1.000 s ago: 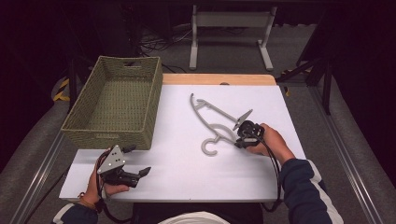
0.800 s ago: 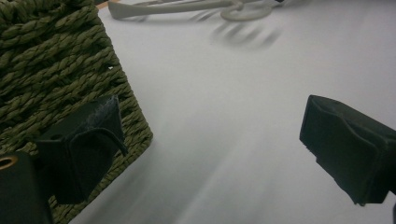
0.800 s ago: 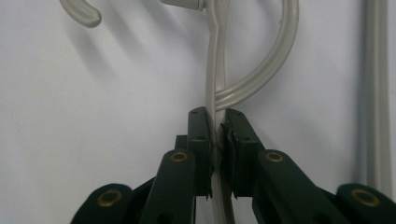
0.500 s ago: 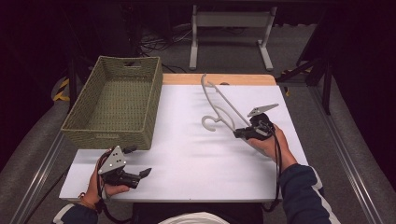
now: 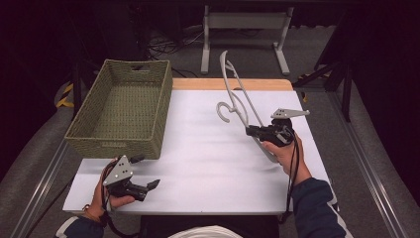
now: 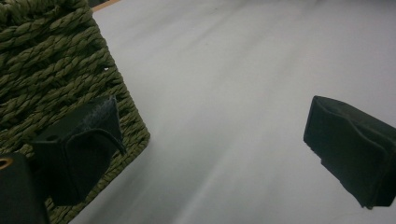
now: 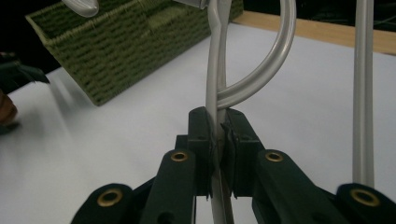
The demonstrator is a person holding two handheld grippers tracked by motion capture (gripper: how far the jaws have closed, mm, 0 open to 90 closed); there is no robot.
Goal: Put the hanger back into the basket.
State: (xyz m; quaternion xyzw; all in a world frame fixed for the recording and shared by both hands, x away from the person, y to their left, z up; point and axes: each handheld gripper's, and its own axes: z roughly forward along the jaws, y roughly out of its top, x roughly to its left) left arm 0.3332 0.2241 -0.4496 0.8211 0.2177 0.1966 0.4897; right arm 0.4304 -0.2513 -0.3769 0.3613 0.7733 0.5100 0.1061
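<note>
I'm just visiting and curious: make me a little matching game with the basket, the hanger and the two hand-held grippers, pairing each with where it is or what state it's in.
Things:
1. woven basket
2. grey hanger
3. left hand-held gripper
4. right hand-held gripper

States:
A. jaws apart, holding nothing, near the table's front edge
B. lifted and tilted, hook hanging in the air
C. sitting on the table's left side
D. jaws closed on a thin grey bar

Pairs: 1-C, 2-B, 3-A, 4-D
</note>
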